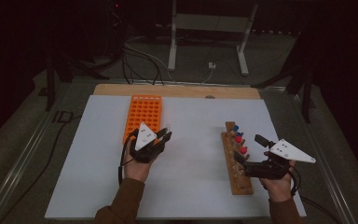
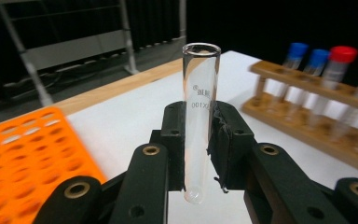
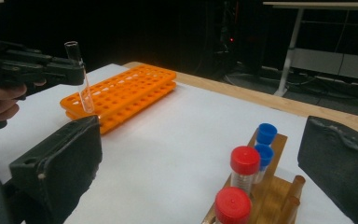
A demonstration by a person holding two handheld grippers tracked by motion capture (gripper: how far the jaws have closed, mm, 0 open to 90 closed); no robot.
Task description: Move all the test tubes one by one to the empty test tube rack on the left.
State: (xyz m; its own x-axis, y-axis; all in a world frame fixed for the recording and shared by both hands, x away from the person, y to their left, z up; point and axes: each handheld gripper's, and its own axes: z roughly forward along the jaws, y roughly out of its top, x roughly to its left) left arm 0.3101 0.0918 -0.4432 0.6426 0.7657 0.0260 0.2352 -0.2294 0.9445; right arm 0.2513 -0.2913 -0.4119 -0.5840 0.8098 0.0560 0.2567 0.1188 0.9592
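While a person's two hands are working over a white table, the orange rack is lying at the far left of the sheet, its rows of round holes facing up. Just in front of it, the left gripper is clamping a clear glass test tube between its black pads; in the left gripper view the tube is standing upright in the jaws, its open mouth at the top and its rounded bottom hanging just below the pads. In the right gripper view the same tube is showing in the air above the near edge of the orange rack, tilted slightly and touching nothing but the jaws that are pinching it. Moving rightward across bare tabletop, a wooden rack is stretching away from the person, carrying capped tubes with red caps and blue caps at its far end. At the far right, the right gripper is hovering beside that wooden rack with its jaws spread wide and nothing between them, the red-capped and blue-capped tubes standing just below and ahead of the gap.
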